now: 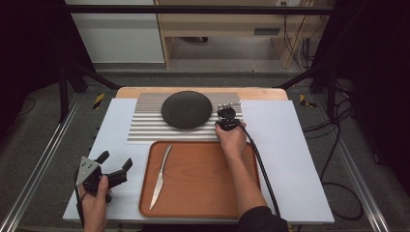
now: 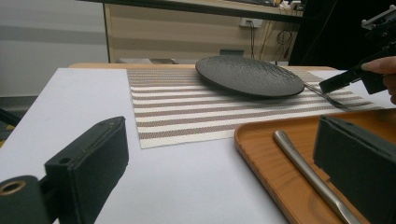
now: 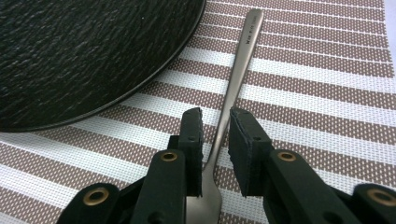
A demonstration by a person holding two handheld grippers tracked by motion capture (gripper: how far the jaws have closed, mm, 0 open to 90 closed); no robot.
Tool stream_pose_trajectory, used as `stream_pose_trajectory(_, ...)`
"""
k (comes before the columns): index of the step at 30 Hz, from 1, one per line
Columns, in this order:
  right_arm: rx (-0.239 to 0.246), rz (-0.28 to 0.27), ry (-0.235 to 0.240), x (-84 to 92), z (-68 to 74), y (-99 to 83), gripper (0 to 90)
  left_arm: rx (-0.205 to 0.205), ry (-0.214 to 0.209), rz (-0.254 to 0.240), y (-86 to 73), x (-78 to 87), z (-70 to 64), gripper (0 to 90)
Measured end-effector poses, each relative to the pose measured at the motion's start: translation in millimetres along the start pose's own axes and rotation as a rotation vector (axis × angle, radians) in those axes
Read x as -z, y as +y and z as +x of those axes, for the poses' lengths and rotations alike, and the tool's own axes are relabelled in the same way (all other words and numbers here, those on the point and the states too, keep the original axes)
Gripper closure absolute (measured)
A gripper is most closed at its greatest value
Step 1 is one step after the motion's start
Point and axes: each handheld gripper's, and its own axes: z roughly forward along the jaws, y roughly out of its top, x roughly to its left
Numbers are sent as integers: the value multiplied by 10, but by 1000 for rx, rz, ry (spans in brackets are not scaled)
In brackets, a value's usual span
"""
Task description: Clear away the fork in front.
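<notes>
Straddling fork (image 3: 232, 88) neck beside black plate (image 3: 74, 51), right tongs (image 3: 215, 140) narrow, gap visible. Thin, stiff, slippery steel; best gripped mid-handle. Left tongs (image 2: 224, 158) wide, empty.

Left hand-held gripper (image 1: 115, 163) low, jaws spread wide; right hand-held gripper (image 3: 215, 135) extended forward, jaws narrowly parted.

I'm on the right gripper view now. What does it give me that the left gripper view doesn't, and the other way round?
Right gripper view alone: the fork's neck sitting between the right gripper jaws with a gap on each side, and lettering on the fork handle. Left gripper view alone: the wooden tray with the knife on it, the white table top, and the left gripper wide open. Both show the black plate on the striped mat, and the fork beside the plate.
</notes>
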Motion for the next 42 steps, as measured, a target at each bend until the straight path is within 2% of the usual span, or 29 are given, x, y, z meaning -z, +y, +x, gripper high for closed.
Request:
stream_pose_trajectory(24, 10, 3, -38, -64, 60, -36, 752, -2, 1, 4, -2, -4, -6, 34)
stream_pose_trajectory(34, 2, -4, -54, -67, 52, -46, 813, -4, 0, 9, -5, -10, -12, 34)
stream_pose_trajectory(42, -13, -5, -50, -65, 41, -46, 824, -3, -3, 10, -8, -17, -17, 34)
